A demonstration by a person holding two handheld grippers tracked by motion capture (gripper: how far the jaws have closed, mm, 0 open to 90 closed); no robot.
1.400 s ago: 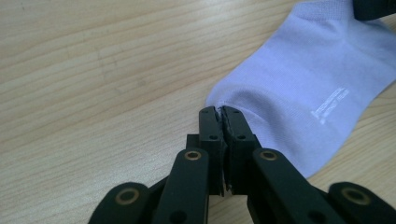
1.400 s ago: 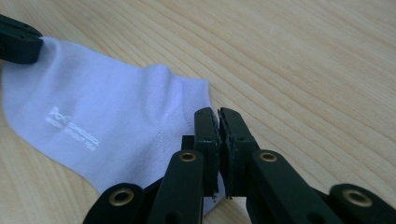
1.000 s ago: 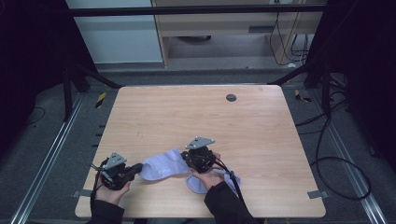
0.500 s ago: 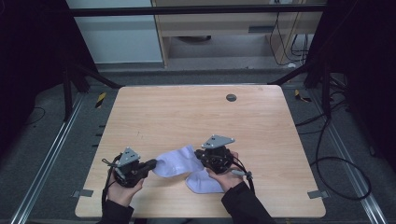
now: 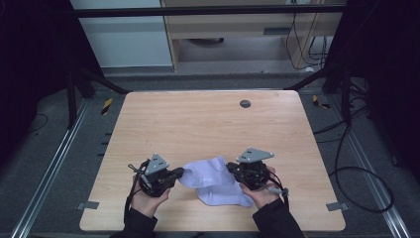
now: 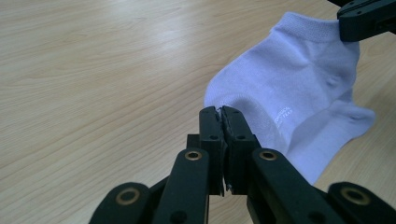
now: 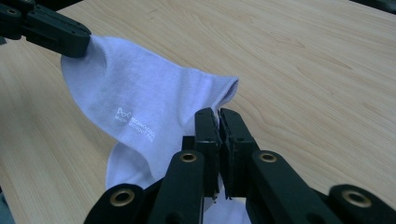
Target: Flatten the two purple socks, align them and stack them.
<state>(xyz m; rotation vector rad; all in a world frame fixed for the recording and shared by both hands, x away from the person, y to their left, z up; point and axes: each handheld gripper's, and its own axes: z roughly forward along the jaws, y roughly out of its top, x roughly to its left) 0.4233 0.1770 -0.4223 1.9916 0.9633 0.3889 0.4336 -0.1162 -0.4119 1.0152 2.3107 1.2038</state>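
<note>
- Nearest the person, the left gripper point(image 5: 179, 173) is clenched on the left edge of the white sock point(image 5: 214, 177), and the right gripper point(image 5: 232, 170) pinches its cuff edge on the right.
- The sock hangs stretched between them at the table's point(image 5: 208, 124) near edge, its toe part sagging onto the wood.
- To do this well, I'd keep both pinches firm and the hands level, with even tension and no twist.
- Farther off, only a dark round grommet point(image 5: 244, 103) sits at the far side, well apart.
</note>
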